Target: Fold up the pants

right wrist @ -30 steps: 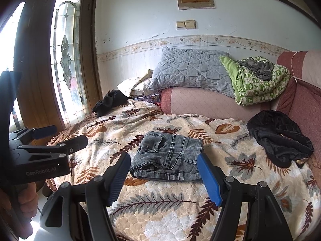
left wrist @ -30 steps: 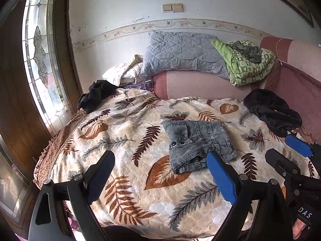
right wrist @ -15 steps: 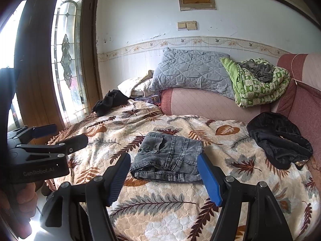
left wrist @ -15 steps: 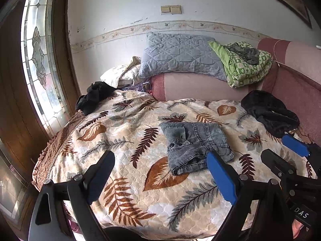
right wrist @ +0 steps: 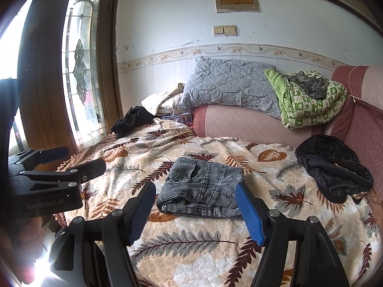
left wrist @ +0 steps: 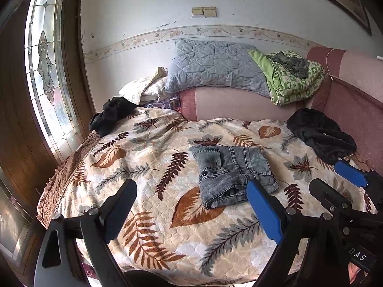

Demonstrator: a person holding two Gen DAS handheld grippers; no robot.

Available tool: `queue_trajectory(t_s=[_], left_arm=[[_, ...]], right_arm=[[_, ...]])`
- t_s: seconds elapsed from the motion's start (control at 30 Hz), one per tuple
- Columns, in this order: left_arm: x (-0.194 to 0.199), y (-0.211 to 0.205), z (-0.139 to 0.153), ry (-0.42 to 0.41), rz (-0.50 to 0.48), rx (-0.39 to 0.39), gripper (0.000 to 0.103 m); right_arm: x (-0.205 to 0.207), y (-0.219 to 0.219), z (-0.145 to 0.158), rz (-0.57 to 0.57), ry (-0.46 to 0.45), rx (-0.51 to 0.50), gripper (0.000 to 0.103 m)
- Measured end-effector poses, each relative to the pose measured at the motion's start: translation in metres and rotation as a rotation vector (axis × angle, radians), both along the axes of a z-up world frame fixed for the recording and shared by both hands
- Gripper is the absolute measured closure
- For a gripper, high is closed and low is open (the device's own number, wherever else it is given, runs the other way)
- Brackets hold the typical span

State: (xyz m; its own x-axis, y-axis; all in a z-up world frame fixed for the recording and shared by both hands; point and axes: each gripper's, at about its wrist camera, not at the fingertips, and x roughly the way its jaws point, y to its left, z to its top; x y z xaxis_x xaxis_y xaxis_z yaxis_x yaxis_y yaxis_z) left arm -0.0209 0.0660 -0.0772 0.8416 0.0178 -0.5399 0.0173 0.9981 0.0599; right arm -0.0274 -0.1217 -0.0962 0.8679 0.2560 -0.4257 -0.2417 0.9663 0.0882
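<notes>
Grey denim pants [left wrist: 233,171] [right wrist: 203,189] lie folded into a compact rectangle in the middle of the leaf-patterned bedspread [left wrist: 148,157] [right wrist: 215,244]. My left gripper [left wrist: 191,206] hovers open above the bed's near edge, short of the pants, with nothing between its fingers. My right gripper [right wrist: 195,206] is also open and empty, just in front of the pants. In the right wrist view the left gripper [right wrist: 71,160] shows at the left edge. The right gripper [left wrist: 335,179] shows at the right edge of the left wrist view.
A black garment [left wrist: 320,135] [right wrist: 332,167] lies at the bed's right side, another dark garment [left wrist: 112,114] [right wrist: 132,120] at the far left corner. A grey pillow [left wrist: 215,64], a green blanket [left wrist: 292,76] and a pink headboard [left wrist: 239,102] stand behind. A glass door [left wrist: 45,71] is at the left.
Both views shift only slightly; the pants stay folded in place and both grippers stay open.
</notes>
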Motion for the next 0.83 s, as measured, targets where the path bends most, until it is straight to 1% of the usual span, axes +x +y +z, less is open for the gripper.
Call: queue_trajectory(t_s=[0.4,0.6,0.83], left_arm=[[0.008,0.000,0.000,0.003,-0.018,-0.012,0.010],[0.017,0.003,0.002,-0.001,-0.016,-0.019,0.010],[0.031,0.005,-0.005,0.006,-0.010,-0.018,0.010]], right_arm=[[0.006,0.004,0.003,0.009,-0.001,-0.019,0.031],[0.015,0.005,0.004,0.009,0.002,-0.028,0.031],[0.032,0.006,0.000,0.006,0.020,-0.020,0.031]])
